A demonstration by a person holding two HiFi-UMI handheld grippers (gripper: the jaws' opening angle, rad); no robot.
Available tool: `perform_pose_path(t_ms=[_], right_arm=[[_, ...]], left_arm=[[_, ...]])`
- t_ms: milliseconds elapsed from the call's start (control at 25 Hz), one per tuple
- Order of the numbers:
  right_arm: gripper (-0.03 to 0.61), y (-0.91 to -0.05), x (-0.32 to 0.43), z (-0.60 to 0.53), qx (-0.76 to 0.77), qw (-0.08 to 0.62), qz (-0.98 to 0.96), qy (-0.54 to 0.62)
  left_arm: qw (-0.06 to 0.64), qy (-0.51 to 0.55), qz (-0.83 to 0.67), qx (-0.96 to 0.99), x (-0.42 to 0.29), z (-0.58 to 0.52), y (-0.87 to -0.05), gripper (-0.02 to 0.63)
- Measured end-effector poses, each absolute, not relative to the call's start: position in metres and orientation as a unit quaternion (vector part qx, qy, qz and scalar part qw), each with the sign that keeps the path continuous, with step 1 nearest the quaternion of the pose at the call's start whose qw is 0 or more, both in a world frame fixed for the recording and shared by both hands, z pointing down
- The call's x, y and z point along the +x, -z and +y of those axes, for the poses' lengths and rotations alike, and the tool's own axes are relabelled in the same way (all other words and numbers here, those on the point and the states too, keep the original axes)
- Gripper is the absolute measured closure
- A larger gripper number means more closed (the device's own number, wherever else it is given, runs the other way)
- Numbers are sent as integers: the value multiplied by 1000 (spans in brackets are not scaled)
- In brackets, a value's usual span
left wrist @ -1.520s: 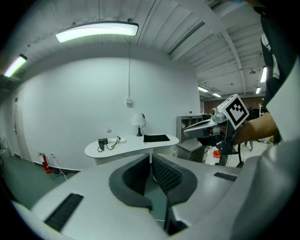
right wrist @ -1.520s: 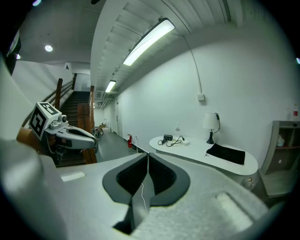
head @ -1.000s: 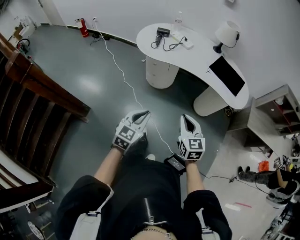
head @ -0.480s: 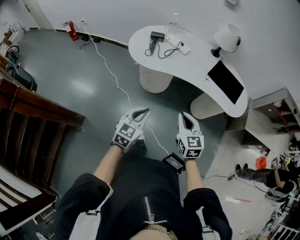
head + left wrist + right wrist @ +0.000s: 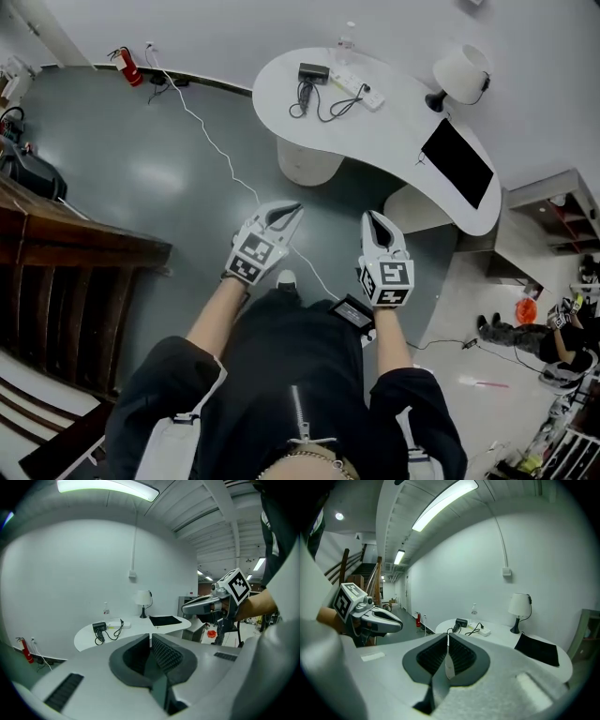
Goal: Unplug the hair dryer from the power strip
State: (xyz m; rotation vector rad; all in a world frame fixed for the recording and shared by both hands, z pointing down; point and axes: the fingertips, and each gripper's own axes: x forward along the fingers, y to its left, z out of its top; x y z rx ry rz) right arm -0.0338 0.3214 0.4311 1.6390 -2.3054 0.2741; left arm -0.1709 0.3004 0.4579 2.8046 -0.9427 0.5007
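Both grippers are held over the floor, well short of the desk (image 5: 401, 124), which lies ahead of them. The left gripper (image 5: 290, 209) has its jaws together with nothing between them; the right gripper (image 5: 375, 217) is likewise closed and empty, as each gripper's own view confirms. The hair dryer (image 5: 312, 72), black, lies on the desk top at the rounded end farthest from the lamp (image 5: 459, 67), close to the desk's back edge. The power strip (image 5: 357, 85), white, lies just beside it on the lamp side, its long axis slanting along the desk top towards the black mat (image 5: 457, 161). The cord (image 5: 326, 101) loops over the desk top between the two and appears to end in a plug on the strip; the plug itself is too small to make out. Judgement: the strip sits nearly straight ahead of the right gripper, the dryer between the two lines of reach and somewhat towards the left. The right hand is therefore the better placed for the plug, with the left free to steady the strip. Neither can act until the jaws part and the desk is within reach.
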Motion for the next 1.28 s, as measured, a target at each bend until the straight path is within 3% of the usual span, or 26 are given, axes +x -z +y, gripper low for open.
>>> perform_pose_path(t_ms=[800, 1280], right_arm=[[574, -433, -36, 276, 582, 159, -792, -96], [572, -437, -13, 182, 572, 145, -800, -106]], left_arm=[[82, -157, -304, 936, -179, 247, -470, 591], [84, -178, -309, 930, -152, 164, -476, 591]])
